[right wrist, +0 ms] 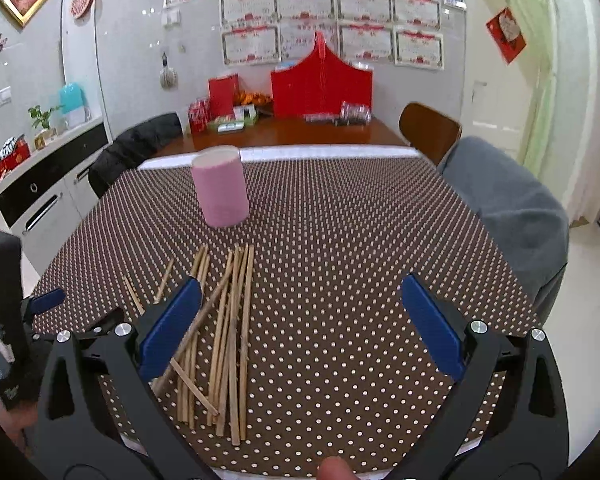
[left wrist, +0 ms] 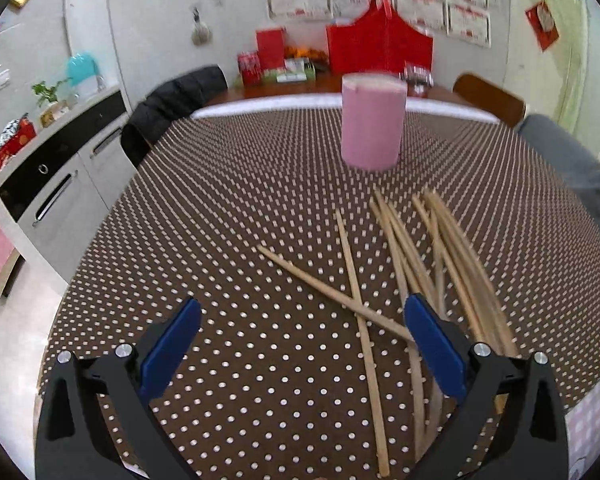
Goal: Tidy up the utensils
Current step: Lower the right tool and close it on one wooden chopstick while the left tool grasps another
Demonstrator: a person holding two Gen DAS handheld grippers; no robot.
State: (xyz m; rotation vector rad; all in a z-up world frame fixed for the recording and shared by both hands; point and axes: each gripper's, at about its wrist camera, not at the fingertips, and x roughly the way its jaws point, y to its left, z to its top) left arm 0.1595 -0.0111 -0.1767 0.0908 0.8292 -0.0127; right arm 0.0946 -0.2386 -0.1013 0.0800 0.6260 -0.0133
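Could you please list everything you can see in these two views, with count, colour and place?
chopsticks: about a dozen, exact count unclear, tan wood, loose pile on the near part of the table
cup: one, pink, upright beyond the pile
tablecloth: one, brown with white dots, covering the table
chairs: one bare brown one far right, others draped in black or grey cloth
red boxes and bag: several, far end of the table by the wall
certificates: many, white with red trim, back wall
cabinet: one, white and black, left
left gripper: blue pads, open, over the pile's left edge
right gripper: blue pads, open, empty
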